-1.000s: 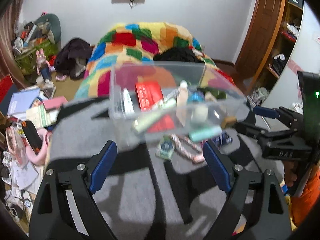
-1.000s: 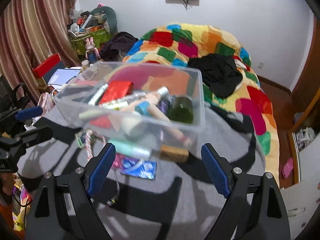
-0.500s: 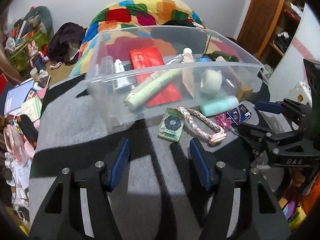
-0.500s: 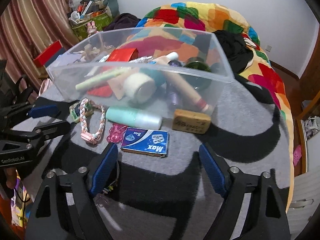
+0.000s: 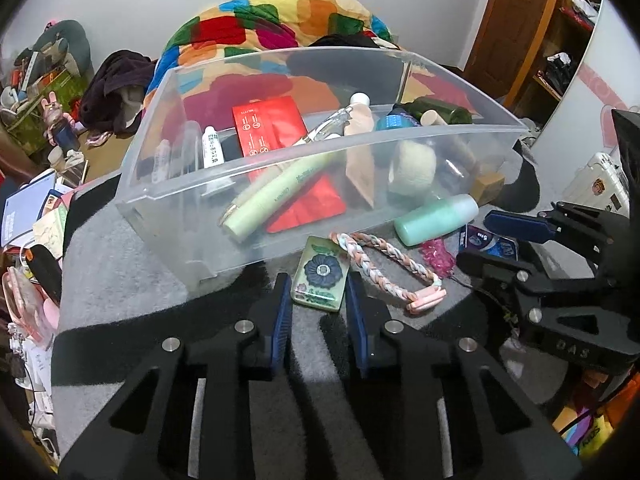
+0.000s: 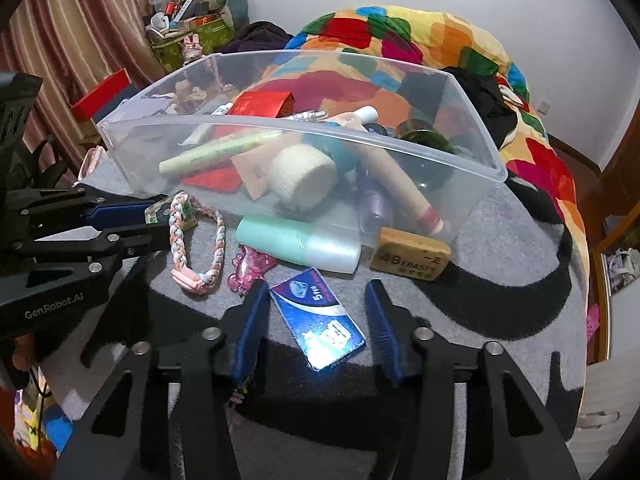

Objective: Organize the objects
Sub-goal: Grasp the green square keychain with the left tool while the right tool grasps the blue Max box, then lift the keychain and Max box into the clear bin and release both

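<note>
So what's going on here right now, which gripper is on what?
Loose items lie on the grey mat in front of the clear bin. The left gripper has its fingers on either side of the green flower tag, nearly closed on it but not lifting. The right gripper is open around the blue gum pack. The braided strap, mint bottle and eraser lie outside the bin.

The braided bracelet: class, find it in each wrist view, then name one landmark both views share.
Left wrist view: the braided bracelet lies right of centre on the grey mat, beside the green flower card.
Right wrist view: it lies left of centre, near the left gripper.
Shared landmark: the clear plastic bin just behind it.
</note>
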